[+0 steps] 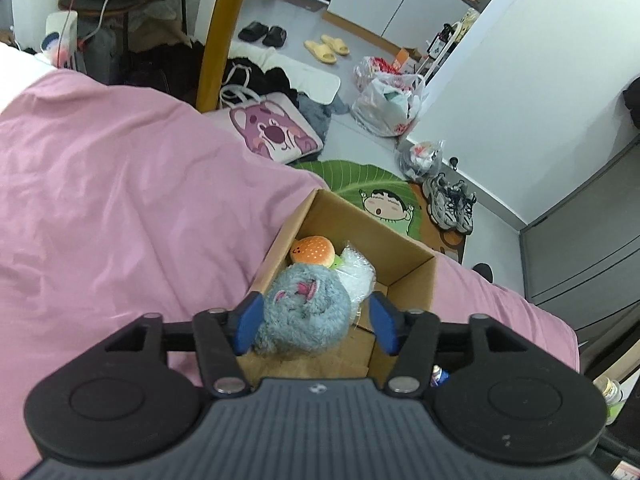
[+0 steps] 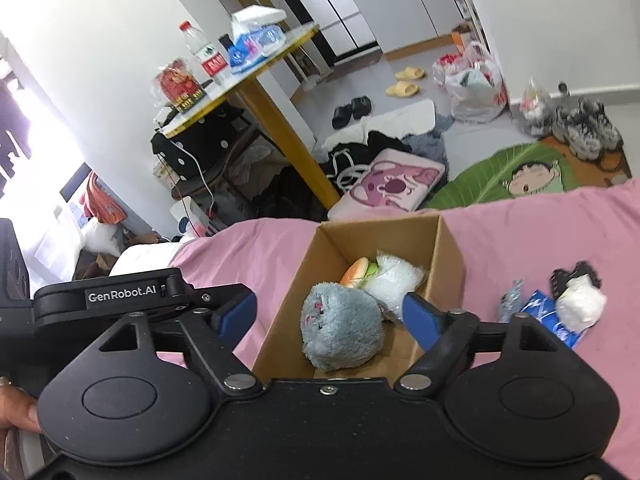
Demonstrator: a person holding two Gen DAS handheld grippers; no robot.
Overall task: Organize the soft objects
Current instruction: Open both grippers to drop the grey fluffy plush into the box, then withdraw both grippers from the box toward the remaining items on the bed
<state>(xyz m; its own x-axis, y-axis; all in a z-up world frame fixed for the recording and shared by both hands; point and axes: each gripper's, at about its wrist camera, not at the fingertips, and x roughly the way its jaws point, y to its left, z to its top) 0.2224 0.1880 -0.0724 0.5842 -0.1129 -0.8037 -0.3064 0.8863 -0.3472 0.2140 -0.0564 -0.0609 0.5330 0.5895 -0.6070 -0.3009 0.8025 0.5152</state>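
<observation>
Cardboard makes the collecting bin here: an open cardboard box (image 1: 404, 276) sits on the pink bedsheet (image 1: 120, 200), directly ahead of both hand-held grippers, likely so that loose soft things can be dropped straight in from the bed.

The left hand-held gripper (image 1: 314, 326) hangs over the near end of the box with its blue pads spread apart. The grey plush toy (image 1: 306, 312) lies between them; the left pad looks to be touching its fur, while the right pad stands clear, so the toy seems released rather than held. It rests inside the box, at the end nearest the gripper. Beyond it, further from the fingertips, lie a burger plush (image 1: 313, 252) and a clear plastic packet (image 1: 356, 276), packed toward the far wall, which leaves the near end free for new arrivals.

The right hand-held gripper (image 2: 330, 316) is also open and empty, poised above the same box, with the grey toy below and between its pads. To its right, on the sheet outside the box, wait a white soft bundle (image 2: 580, 304) and blue-and-white packets (image 2: 548, 314) beside it. Judging by this, the sorting is partway done, and those items are probably next.
</observation>
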